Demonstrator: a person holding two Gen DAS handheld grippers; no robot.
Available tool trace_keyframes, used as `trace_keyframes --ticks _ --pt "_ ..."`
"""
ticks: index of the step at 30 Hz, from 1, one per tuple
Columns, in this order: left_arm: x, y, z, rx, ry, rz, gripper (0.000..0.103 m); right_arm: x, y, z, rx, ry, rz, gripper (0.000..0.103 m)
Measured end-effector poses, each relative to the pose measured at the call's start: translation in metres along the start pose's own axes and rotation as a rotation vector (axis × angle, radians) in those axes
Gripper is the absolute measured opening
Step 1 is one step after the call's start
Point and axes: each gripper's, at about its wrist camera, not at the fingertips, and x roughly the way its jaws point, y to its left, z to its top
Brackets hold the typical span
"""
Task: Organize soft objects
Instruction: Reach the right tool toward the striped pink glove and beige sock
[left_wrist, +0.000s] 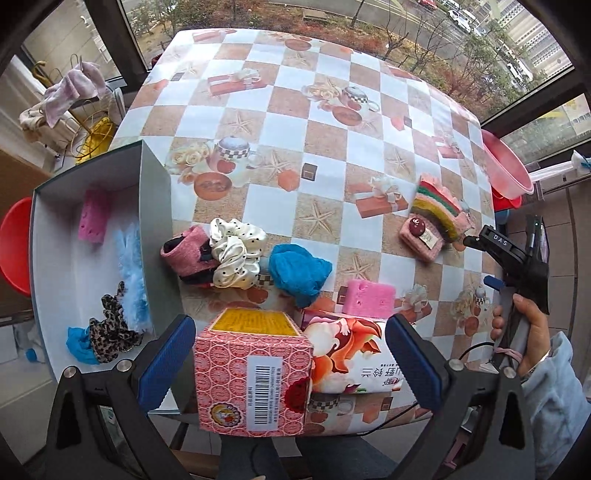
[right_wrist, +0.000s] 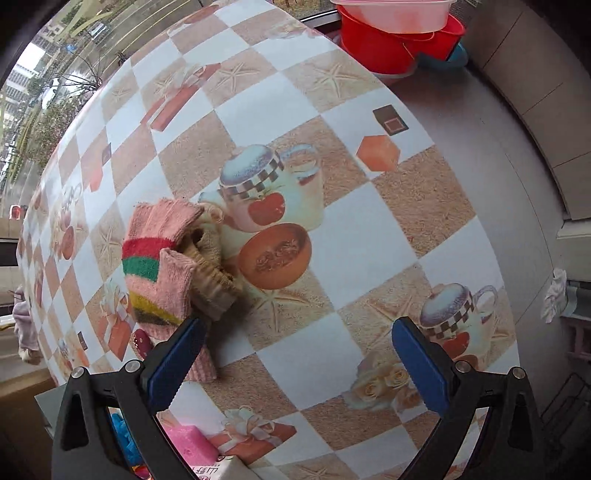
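Scrunchies (left_wrist: 110, 328) inside grey box (left_wrist: 155, 206)

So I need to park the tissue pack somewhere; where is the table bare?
The far half of the table beyond the striped sock is bare. The near edge is crowded: white scrunchie, blue cloth, pink sponge, boxes. The box floor's middle is free.

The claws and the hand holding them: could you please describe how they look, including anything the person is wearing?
Both the left claw and right claw have black frames with silver bolts and blue ribbed pads. In the left wrist view, the right claw's black body reads "DAS". The hand wears a fluffy light-blue sleeve, a silver bangle and a pink band.
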Motion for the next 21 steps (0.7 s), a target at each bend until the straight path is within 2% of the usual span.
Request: trace_keyframes --ticks 4,6,9,11,16,18,20,21 --pt "0.001 -0.01 -0.002 0.01 0.008 0.01 0.103 -0.011 0.029 0.006 -0.146 -0.089 -0.081 0.102" --pt "0.0 -0.013 -0.004 0.01 0.006 0.018 0.103 -0.021 0.05 0.007 -0.212 -0.113 -0.029 0.102" --pt "-0.001 -0.011 -0.004 -0.006 0.004 0.027 0.103 -0.019 0.079 -0.006 -0.305 -0.013 0.142 0.102" --pt "-0.001 -0.009 -0.003 -0.019 0.005 0.033 0.103 -0.005 0.104 -0.027 -0.366 0.085 0.188 0.102" --pt "-0.003 -0.01 -0.005 -0.016 0.005 0.056 0.103 0.036 0.13 -0.036 -0.335 0.155 0.133 0.102" --pt "-0.004 -0.01 -0.007 -0.012 0.009 0.064 0.103 0.047 0.138 -0.033 -0.345 0.148 0.073 0.102" --pt "-0.004 -0.008 -0.009 -0.013 0.016 0.069 0.103 0.054 0.138 -0.033 -0.371 0.141 0.027 0.095" --pt "-0.004 -0.008 -0.01 -0.015 0.017 0.07 0.103 0.053 0.138 -0.035 -0.383 0.126 0.016 0.073"
